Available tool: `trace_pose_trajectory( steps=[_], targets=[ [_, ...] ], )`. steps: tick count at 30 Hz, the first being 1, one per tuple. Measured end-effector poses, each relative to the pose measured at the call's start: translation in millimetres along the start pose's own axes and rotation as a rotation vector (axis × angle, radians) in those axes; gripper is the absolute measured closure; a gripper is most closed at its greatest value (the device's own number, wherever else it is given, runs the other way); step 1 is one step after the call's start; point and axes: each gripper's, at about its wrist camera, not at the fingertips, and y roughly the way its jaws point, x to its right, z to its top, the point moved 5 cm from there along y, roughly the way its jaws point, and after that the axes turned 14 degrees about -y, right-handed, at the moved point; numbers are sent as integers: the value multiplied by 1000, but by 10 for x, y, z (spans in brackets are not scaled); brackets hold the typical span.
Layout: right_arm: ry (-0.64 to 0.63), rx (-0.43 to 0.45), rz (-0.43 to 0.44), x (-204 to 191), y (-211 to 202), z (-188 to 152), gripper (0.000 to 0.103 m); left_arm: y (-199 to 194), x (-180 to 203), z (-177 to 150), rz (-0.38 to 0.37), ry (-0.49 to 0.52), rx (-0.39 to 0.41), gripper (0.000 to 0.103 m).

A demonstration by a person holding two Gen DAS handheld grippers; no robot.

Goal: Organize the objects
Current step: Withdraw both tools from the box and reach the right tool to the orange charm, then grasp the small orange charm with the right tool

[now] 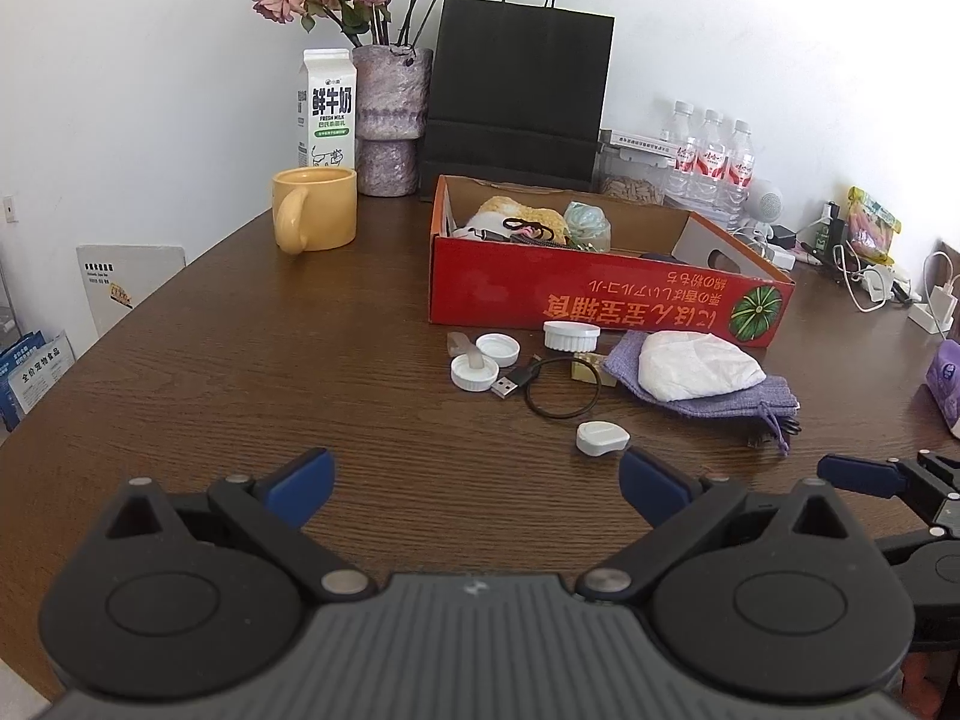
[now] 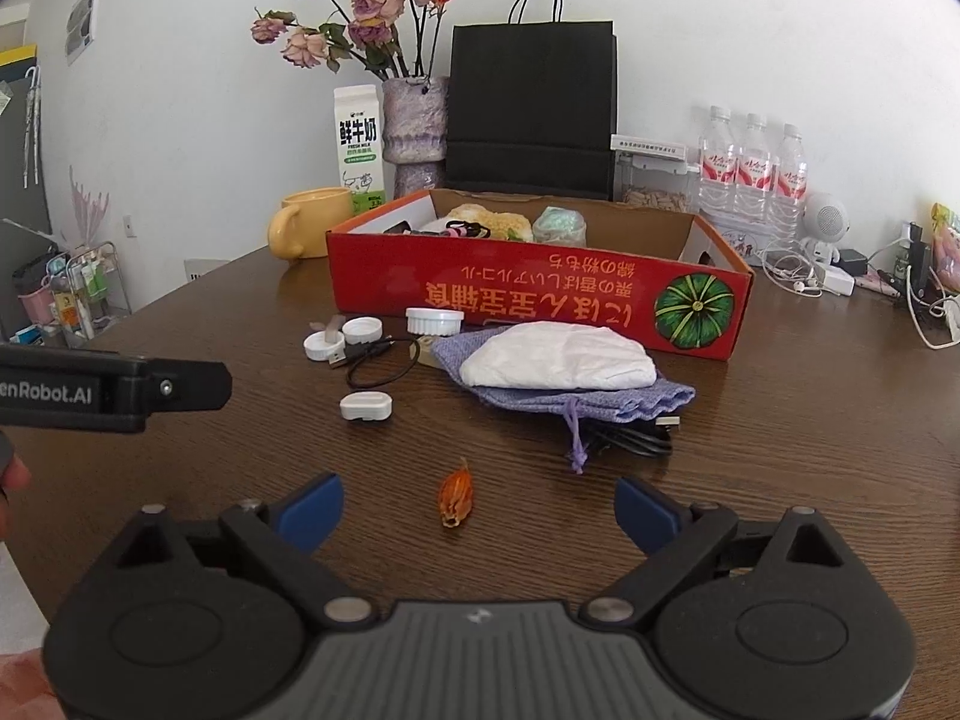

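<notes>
Both claws spread wide and empty: left gripper point(image 1: 477, 483) low in its frame over bare wood, right gripper point(image 2: 480, 510) likewise, with a small orange dried petal point(image 2: 456, 501) lying between its blue pads, untouched.

Loose items clustered mid-frame, just in front of the red cardboard box point(image 2: 510, 306), their likely destination: three white ribbed plastic caps point(image 2: 435, 321), a coiled black USB cable point(image 2: 372, 363), a white rounded plastic case point(image 2: 366, 407), a lilac woven drawstring pouch point(image 2: 624, 399) with a crumpled white packet point(image 2: 558, 366) resting on it.

Best to begin with the nearest rigid piece. Probably the case: smooth, hard, low-profile, so approach steeply, pads straddling the short sides, and close gently to avoid squirting it out. Caps grip well across their ribbed rims. Pouch and packet soft and floppy; pinch a fold near the middle, lift slowly. Cable springy; grab the coil, not the plug.

Tabletop point(image 1: 240, 390) dark wood grain, flat, fairly slick.
</notes>
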Motion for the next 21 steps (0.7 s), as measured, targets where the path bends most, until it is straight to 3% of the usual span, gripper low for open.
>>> trace_pose_trajectory(
  steps=[3,4,6,8,14,21],
  targets=[
    [17,-33,28,-18,132,6,34,11,-26,-16,3,-2,-6,0],
    [22,-43,33,-28,178,8,49,13,-36,-18,4,-3,-7,0],
    [20,-49,36,-53,233,12,65,17,-52,-20,7,-4,-9,0],
    [-2,-48,31,-99,253,24,92,27,-57,-17,9,-5,-11,0],
    [20,-11,37,-64,183,10,91,87,-42,-16,13,4,-21,0],
    [79,50,-19,240,-9,13,91,292,111,-1,28,32,-47,0]
  ],
)
